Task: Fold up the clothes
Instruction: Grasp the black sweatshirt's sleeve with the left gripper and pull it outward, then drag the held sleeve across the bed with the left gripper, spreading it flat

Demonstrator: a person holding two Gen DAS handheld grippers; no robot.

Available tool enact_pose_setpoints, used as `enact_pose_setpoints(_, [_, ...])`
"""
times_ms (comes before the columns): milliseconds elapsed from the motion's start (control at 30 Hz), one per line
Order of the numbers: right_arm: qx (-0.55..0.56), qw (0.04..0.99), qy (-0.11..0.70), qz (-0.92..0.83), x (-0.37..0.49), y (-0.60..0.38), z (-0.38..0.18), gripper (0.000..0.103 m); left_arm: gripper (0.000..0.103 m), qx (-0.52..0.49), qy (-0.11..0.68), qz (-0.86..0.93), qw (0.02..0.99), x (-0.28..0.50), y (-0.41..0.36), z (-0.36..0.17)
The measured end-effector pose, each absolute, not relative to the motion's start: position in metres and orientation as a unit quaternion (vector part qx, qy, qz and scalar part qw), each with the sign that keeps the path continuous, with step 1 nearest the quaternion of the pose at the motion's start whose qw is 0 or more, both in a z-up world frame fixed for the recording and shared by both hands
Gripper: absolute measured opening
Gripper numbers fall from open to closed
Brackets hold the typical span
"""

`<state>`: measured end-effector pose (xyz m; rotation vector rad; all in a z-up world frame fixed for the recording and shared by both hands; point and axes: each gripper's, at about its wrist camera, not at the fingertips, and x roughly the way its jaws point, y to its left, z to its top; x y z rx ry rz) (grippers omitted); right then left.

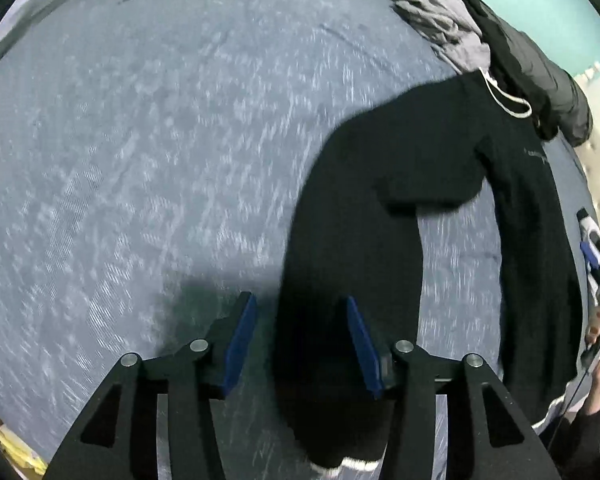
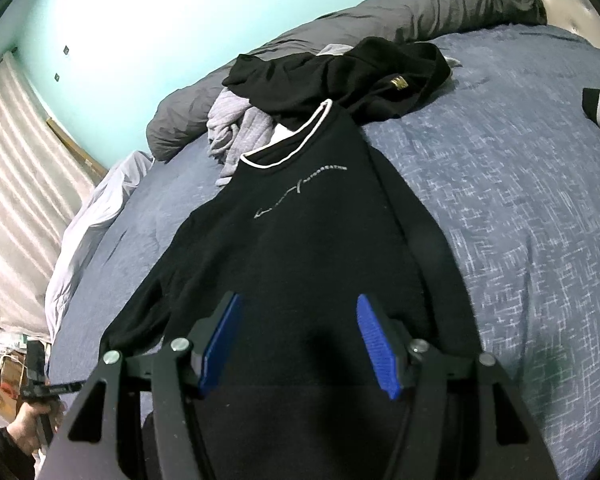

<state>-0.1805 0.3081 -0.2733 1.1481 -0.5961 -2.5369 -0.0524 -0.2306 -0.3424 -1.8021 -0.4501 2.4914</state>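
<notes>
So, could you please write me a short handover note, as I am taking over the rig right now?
Left claw: open, over the end of the left sleeve, not gripping it.
Right claw: open, nothing held, above the lower body of the black sweater.
The sweater lies face up on the blue bed, collar towards a pile of other clothes by the grey duvet. The left sleeve lies stretched out away from the body.
Done: sweater laid out flat.
Left: fold in both sleeves, fold the body, then the pile.
</notes>
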Motion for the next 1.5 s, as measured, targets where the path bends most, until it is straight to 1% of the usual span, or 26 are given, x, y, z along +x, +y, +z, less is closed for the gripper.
enact_pose_setpoints(67, [0.400,0.148,-0.206,-0.881,-0.180,0.306,-0.273,0.061,0.050,-0.584,-0.140,0.799,0.022,-0.048,-0.226,-0.346])
enact_pose_setpoints(100, [0.400,0.148,-0.206,-0.881,-0.179,0.305,-0.274,0.061,0.044,-0.585,-0.135,0.800,0.021,-0.046,-0.224,-0.347])
enact_pose_setpoints(133, [0.401,0.149,-0.205,-0.880,-0.179,0.304,-0.274,0.061,0.038,-0.587,-0.131,0.799,0.019,-0.046,-0.223,-0.347])
enact_pose_setpoints(200, [0.401,0.151,-0.206,-0.880,-0.179,0.303,-0.275,0.061,0.009,-0.591,-0.120,0.798,0.016,-0.046,-0.222,-0.344])
enact_pose_setpoints(267, [0.402,0.152,-0.206,-0.879,-0.179,0.302,-0.274,0.061,0.003,-0.591,-0.106,0.800,0.016,-0.046,-0.220,-0.338])
enact_pose_setpoints(433, [0.401,0.153,-0.206,-0.879,-0.179,0.303,-0.274,0.061,0.003,-0.579,-0.062,0.813,0.014,-0.049,-0.224,-0.310])
enact_pose_setpoints(633, [0.402,0.153,-0.204,-0.879,-0.179,0.303,-0.274,0.061,0.003,-0.574,-0.043,0.818,-0.010,-0.060,-0.255,-0.292])
enact_pose_setpoints(867, [0.405,0.148,-0.196,-0.880,-0.181,0.302,-0.276,0.061,0.003,-0.572,-0.017,0.820,-0.026,-0.086,-0.289,-0.283])
enact_pose_setpoints(1033, [0.407,0.143,-0.195,-0.881,-0.183,0.306,-0.279,0.061,0.003,-0.559,-0.020,0.827,-0.063,-0.106,-0.318,-0.275])
enact_pose_setpoints(1133, [0.409,0.139,-0.195,-0.880,-0.185,0.308,-0.280,0.061,0.003,-0.559,-0.021,0.825,-0.085,-0.120,-0.332,-0.281])
enact_pose_setpoints(1233, [0.410,0.136,-0.195,-0.881,-0.185,0.310,-0.280,0.061,0.007,-0.563,-0.013,0.820,-0.104,-0.132,-0.332,-0.294])
enact_pose_setpoints(1333, [0.407,0.129,-0.201,-0.882,-0.184,0.318,-0.278,0.061,0.019,-0.554,-0.017,0.824,-0.118,-0.134,-0.327,-0.292])
enact_pose_setpoints(1367, [0.405,0.125,-0.204,-0.882,-0.184,0.322,-0.277,0.061,0.027,-0.548,-0.021,0.827,-0.121,-0.132,-0.324,-0.288])
enact_pose_setpoints(1400, [0.404,0.118,-0.207,-0.883,-0.184,0.326,-0.276,0.061,0.040,-0.541,-0.026,0.831,-0.124,-0.130,-0.322,-0.284])
enact_pose_setpoints(1433, [0.402,0.110,-0.210,-0.884,-0.183,0.332,-0.274,0.061,0.047,-0.531,-0.033,0.839,-0.112,-0.127,-0.314,-0.277])
enact_pose_setpoints(1467, [0.402,0.103,-0.215,-0.884,-0.181,0.337,-0.273,0.061,0.057,-0.524,-0.036,0.845,-0.098,-0.121,-0.304,-0.272])
enact_pose_setpoints(1500, [0.402,0.098,-0.221,-0.883,-0.179,0.344,-0.272,0.061,0.058,-0.520,-0.036,0.849,-0.082,-0.117,-0.293,-0.268])
